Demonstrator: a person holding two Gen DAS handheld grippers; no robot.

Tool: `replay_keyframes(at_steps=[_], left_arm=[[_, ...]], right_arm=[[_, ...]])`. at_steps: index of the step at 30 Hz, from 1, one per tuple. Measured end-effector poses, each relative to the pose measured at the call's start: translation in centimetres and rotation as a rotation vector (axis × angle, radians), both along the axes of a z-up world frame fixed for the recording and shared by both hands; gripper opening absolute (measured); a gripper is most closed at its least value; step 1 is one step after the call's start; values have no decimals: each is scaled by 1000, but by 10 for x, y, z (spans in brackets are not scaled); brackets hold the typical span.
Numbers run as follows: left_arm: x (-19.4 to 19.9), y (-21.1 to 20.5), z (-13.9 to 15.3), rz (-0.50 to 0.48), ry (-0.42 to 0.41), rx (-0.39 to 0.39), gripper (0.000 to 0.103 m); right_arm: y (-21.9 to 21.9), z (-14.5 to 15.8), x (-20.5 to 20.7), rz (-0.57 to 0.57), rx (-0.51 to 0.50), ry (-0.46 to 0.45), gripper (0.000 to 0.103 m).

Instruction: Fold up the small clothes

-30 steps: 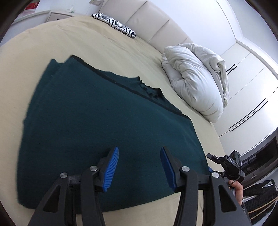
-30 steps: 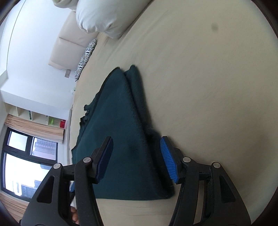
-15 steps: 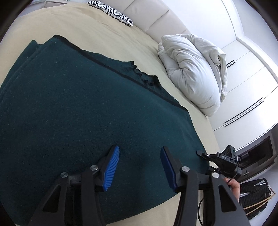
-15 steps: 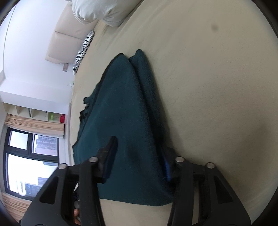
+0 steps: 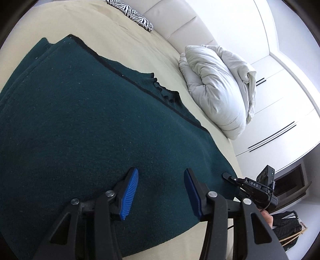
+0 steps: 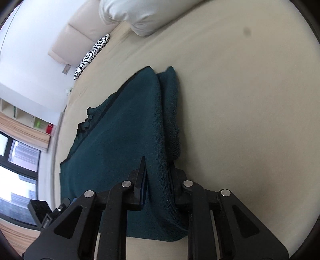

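The dark green knit sweater [image 5: 100, 140] is lying flat on the beige bed [image 5: 124, 38], already doubled over, its long axis running from the bed's near edge away toward the headboard [image 5: 180, 22]. The right gripper [image 6: 160, 180] is sitting at the sweater's near right corner, its jaws pinching the stacked folded edge there, with one finger on top and the other alongside the layers. The left gripper [image 5: 161, 192] is hanging just over the near hem with its blue pads [image 5: 129, 194] spread apart, holding nothing. So the right hand is the one at the cloth, and the lift probably turns on that corner. A white duvet bundle [image 5: 218, 88] and a zebra-print cushion [image 5: 132, 12] are lying near the headboard, well clear of the fold path.
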State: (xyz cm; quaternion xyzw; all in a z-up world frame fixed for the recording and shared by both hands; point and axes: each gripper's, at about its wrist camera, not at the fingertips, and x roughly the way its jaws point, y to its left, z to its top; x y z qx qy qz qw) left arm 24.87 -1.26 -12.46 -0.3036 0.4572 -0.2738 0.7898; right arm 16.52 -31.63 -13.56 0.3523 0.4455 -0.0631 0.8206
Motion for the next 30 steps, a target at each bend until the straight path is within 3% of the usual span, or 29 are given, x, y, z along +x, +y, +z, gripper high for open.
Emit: replay_keyframes(at_steps=[2, 5, 8, 10, 13, 20, 25, 26, 28, 30], left_arm=[[-1, 9, 4, 22, 6, -31, 52], [-2, 32, 14, 83, -16, -87, 64], [2, 60, 19, 141, -15, -180, 73], [8, 74, 17, 162, 6, -241, 75], [16, 83, 14, 166, 35, -279, 76], [45, 58, 15, 88, 106, -234, 79], [74, 22, 24, -8, 142, -120, 79], [81, 15, 24, -36, 153, -98, 78], [87, 6, 21, -62, 167, -78, 65], [94, -2, 17, -79, 192, -61, 32]], right_arm=[[16, 17, 8, 22, -82, -3, 15], [66, 51, 30, 120, -228, -38, 15], [165, 81, 51, 380, -424, -104, 15], [233, 82, 57, 579, -516, -133, 15], [288, 57, 63, 732, -597, -99, 15], [302, 44, 55, 747, -591, -102, 15], [306, 48, 43, 765, -649, -133, 15], [307, 48, 40, 771, -663, -139, 15], [307, 47, 30, 786, -686, -153, 15], [311, 47, 22, 796, -697, -166, 16]])
